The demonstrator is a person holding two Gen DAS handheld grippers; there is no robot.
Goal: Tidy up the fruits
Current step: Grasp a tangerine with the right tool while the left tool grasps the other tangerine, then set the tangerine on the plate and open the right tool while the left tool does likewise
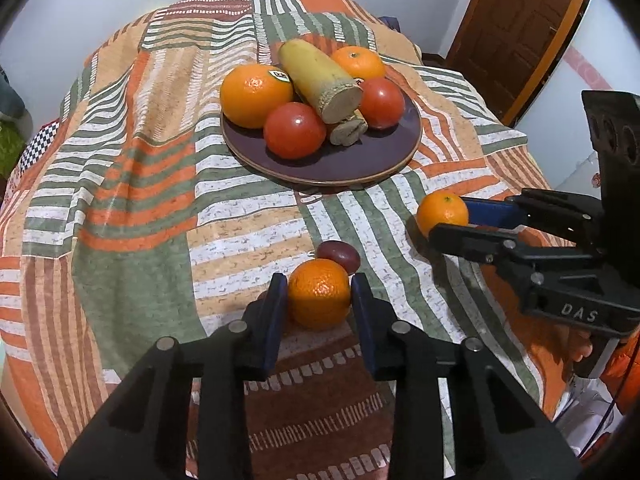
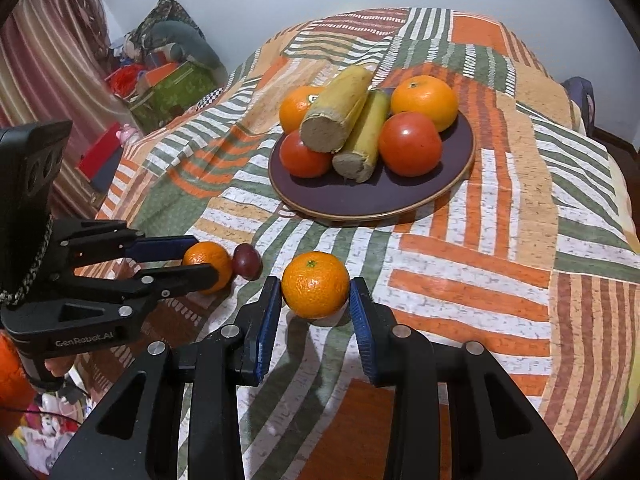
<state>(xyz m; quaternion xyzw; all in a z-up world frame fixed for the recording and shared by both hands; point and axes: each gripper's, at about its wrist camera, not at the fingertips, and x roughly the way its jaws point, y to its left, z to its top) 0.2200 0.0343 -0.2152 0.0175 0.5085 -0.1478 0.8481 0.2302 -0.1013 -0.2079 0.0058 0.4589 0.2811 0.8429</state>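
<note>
Left hand-held gripper [image 1: 320, 286] clamps dimpled round orange [image 1: 319, 293] — right hand-held gripper [image 2: 314, 286] seemingly pinches another mandarin [image 2: 315, 285].

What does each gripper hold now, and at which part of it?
The left gripper clamps a tangerine by its two sides. The right gripper clamps another tangerine the same way. Both fruits rest on the cloth.
</note>
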